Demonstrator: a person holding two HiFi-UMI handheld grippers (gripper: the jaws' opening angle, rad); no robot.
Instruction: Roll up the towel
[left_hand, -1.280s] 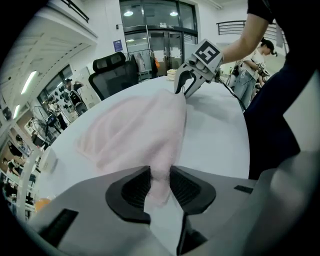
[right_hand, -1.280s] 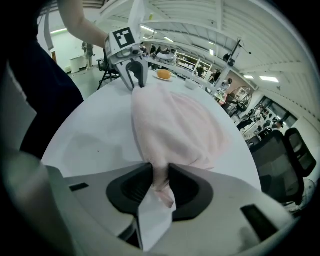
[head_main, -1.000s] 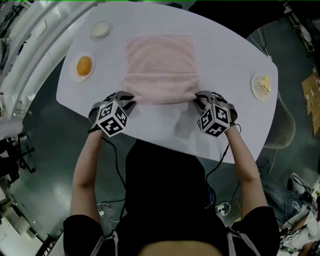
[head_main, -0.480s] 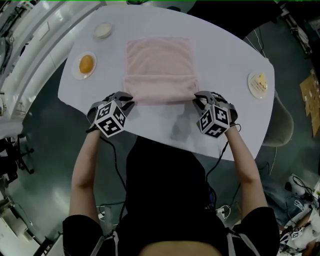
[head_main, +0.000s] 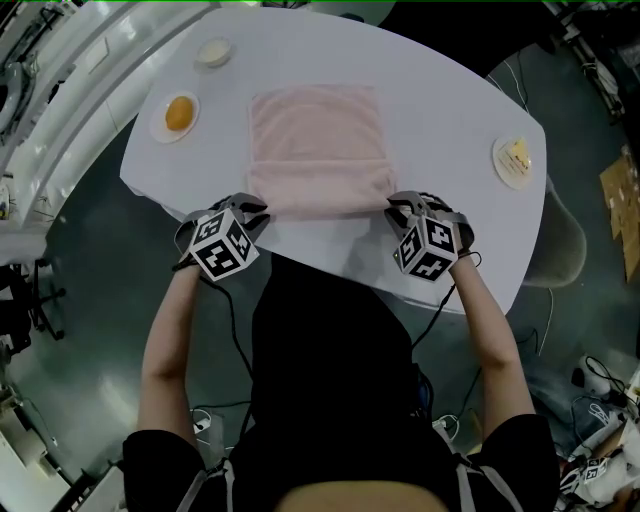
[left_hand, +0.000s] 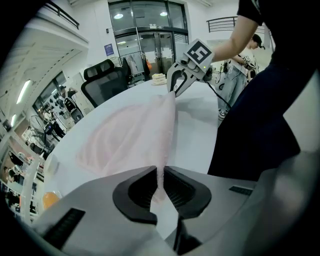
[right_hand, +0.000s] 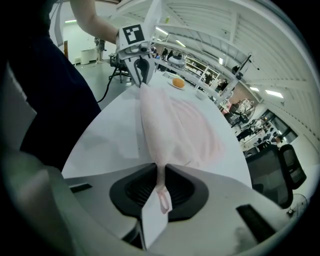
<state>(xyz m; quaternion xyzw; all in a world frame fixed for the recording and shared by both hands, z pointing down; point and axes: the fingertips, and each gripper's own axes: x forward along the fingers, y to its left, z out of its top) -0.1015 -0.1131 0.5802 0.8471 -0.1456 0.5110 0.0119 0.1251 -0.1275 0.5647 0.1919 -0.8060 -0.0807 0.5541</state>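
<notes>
Towel (head_main: 318, 150): pink, centred on the white table (head_main: 450, 110), with its near part doubled over in a fold. The near edge is drawn taut between the two grippers.

Left gripper (head_main: 252, 208): on the near left corner. The jaws are narrow and have just been closing, and the pads press on the cloth between them.

Right gripper (head_main: 398, 207): on the near right corner. The jaws are narrow and pinch the cloth, and a white label (right_hand: 152, 220) hangs out below them.

Edges and room:
- The near table edge runs just behind both grippers, close to the person's torso (head_main: 330, 380).
- Bare tabletop lies beyond the towel's far edge and on both flanks.
- On the left flank sit a plate with something orange (head_main: 178, 113) and a small dish (head_main: 214, 52), both apart from the towel.
- A plate with a pale wedge (head_main: 515, 160) sits near the right rim, well apart from the towel.

Hidden or unclear:
- In the head view each gripper's body covers its own jaws, so the grip reads only from the gripper views.
- The torso cuts off the middle of the near table edge.
- What is on the dishes is too small to tell.
- How many layers the fold has is unclear.
</notes>
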